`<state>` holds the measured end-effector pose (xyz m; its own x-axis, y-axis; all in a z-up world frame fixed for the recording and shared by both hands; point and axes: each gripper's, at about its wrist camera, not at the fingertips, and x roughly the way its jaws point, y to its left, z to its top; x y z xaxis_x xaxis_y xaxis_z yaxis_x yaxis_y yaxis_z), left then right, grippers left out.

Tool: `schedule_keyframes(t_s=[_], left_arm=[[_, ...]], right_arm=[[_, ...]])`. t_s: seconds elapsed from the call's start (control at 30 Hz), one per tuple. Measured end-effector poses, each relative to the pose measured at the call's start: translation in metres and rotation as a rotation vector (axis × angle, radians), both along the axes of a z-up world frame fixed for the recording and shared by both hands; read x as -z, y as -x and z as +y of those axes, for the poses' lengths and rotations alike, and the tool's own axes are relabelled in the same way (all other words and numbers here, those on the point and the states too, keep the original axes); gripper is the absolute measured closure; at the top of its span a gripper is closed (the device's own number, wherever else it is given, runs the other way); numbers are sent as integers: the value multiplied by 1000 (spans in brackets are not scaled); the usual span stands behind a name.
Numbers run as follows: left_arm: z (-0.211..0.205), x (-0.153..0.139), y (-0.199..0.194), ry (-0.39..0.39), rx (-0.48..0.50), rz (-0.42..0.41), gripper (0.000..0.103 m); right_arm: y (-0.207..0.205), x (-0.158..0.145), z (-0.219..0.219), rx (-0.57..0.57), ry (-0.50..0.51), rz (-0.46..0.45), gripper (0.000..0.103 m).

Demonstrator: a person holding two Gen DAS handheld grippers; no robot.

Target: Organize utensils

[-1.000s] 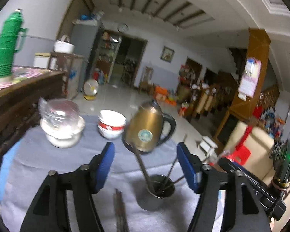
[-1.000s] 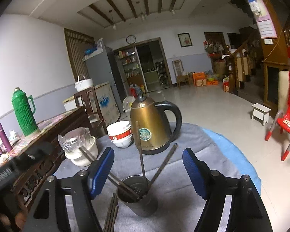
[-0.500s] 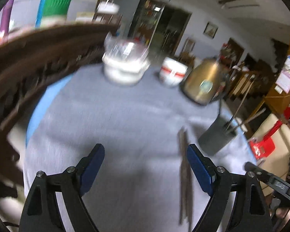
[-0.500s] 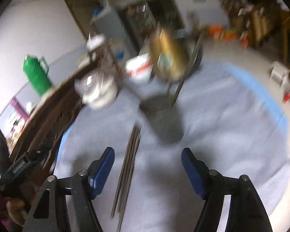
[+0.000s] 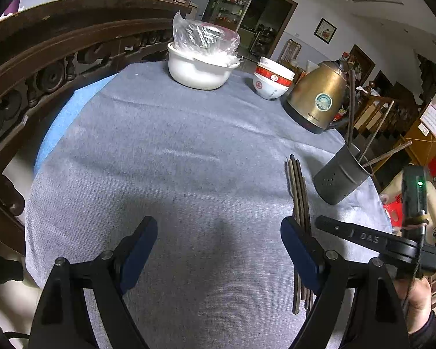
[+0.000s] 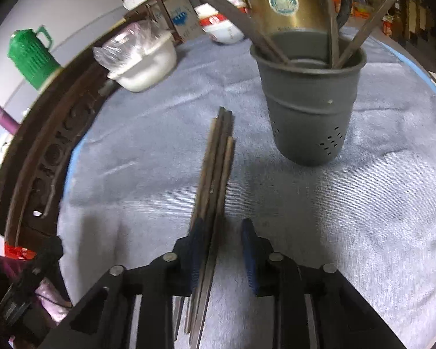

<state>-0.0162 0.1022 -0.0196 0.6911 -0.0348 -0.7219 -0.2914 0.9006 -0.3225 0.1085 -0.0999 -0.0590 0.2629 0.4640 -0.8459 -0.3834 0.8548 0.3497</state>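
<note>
Several dark brown chopsticks (image 6: 216, 160) lie in a bundle on the grey tablecloth (image 6: 363, 218), left of a dark grey utensil cup (image 6: 308, 107) that holds more chopsticks. My right gripper (image 6: 222, 238) is low over the near end of the bundle, its blue-padded jaws narrowed around the sticks with a gap left on the right side. In the left wrist view the bundle (image 5: 298, 186) and cup (image 5: 341, 174) are at the right. My left gripper (image 5: 218, 241) is wide open and empty above bare cloth, its right finger just beside the bundle.
A brass kettle (image 5: 316, 99) stands behind the cup. Stacked red-and-white bowls (image 5: 271, 81) and a white pot with a plastic bag (image 5: 202, 58) stand at the far side. A carved wooden rail (image 5: 43, 58) curves along the table's left, with a green thermos (image 6: 29, 55) on it.
Both grippers have dropped from looking across the table to looking down at it. The right gripper has come down over the chopstick bundle and its jaws have narrowed around it.
</note>
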Motion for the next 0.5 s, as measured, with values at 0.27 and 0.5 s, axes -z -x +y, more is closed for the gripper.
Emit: schedule_keyframes(t_s=[0.27, 0.5], left_arm=[[-2, 6, -6, 15, 10, 15, 16], [-18, 5, -18, 21, 64, 44, 16]], right_arm=[[-2, 12, 10, 4, 98, -10, 91], [-5, 13, 11, -20, 103, -9, 94]])
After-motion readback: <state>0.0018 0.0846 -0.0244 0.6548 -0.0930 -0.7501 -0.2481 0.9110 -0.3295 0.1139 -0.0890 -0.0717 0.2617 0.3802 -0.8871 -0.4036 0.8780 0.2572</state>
